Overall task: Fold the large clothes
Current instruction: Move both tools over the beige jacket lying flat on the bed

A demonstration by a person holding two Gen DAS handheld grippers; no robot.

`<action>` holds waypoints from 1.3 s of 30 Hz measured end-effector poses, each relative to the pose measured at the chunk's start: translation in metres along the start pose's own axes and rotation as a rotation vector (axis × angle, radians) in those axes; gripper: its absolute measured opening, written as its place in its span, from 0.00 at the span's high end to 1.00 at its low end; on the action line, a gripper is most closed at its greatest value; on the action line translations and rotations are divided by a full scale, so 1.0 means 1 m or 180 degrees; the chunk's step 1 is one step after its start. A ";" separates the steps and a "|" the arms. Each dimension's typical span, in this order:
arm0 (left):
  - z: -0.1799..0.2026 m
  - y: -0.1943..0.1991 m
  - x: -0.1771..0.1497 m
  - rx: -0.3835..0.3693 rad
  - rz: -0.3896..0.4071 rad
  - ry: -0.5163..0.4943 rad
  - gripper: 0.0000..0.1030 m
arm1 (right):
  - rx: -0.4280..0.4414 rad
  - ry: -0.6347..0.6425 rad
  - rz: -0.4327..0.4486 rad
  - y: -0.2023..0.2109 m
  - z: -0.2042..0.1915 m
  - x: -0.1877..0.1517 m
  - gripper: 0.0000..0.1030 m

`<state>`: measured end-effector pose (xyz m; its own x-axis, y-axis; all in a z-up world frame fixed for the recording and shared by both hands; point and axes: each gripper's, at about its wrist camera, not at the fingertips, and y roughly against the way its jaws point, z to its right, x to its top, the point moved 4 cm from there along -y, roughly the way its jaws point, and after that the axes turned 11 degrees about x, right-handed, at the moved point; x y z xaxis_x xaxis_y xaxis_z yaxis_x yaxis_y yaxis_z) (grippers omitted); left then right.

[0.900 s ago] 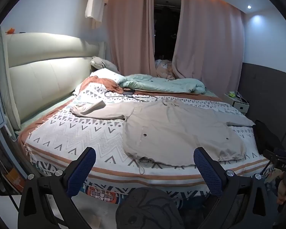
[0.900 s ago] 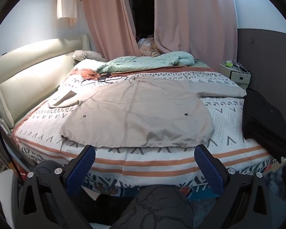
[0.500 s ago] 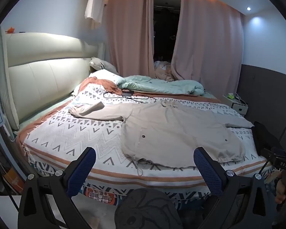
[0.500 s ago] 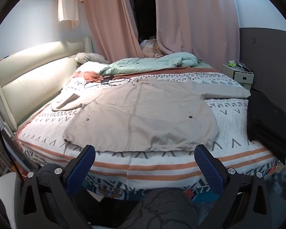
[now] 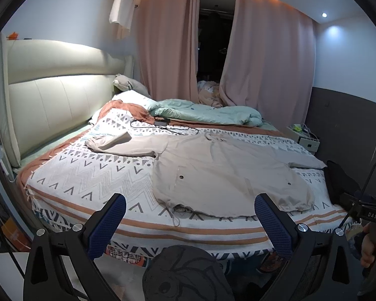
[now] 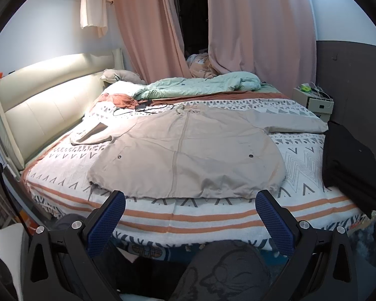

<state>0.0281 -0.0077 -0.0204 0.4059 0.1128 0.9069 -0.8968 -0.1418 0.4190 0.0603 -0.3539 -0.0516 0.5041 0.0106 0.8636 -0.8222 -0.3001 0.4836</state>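
the beige jacket (image 6: 188,150) lay spread flat, front up, on the patterned blanket (image 6: 308,160) of the bed, its hem near the closest edge and its zip running away toward the far side. one sleeve stretched out toward the cream headboard (image 5: 52,105), the other toward a folded black garment (image 6: 348,160) at the blanket's opposite edge. behind the collar a black cable (image 5: 163,125) trailed across the blanket, with a mint-green duvet (image 6: 200,85) bunched beyond it.

the left gripper (image 5: 188,222) stood off from the bed with its jaws as wide as they go — nothing between the blue pads. the right gripper (image 6: 189,217) was the same: wide open, empty, short of the jacket's hem and pointing across it.
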 end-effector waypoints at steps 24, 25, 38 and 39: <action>-0.010 0.013 -0.005 0.0021 -0.0003 0.0067 0.00 | 0.0025 0.0066 0.0036 0.010 -0.009 0.002 0.00; -0.011 0.013 -0.004 0.0020 0.0000 0.0074 0.00 | 0.0029 0.0071 0.0033 0.009 -0.011 0.002 0.00; -0.014 0.013 -0.001 0.0050 0.0013 0.0078 0.00 | 0.0106 0.0119 0.0050 0.002 -0.021 0.006 0.00; -0.014 0.014 -0.001 0.0050 0.0008 0.0076 0.00 | 0.0101 0.0122 0.0045 0.002 -0.021 0.005 0.00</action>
<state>0.0132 0.0039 -0.0162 0.3991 0.1359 0.9068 -0.8949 -0.1576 0.4175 0.0561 -0.3342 -0.0431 0.4815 0.0424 0.8754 -0.8201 -0.3306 0.4671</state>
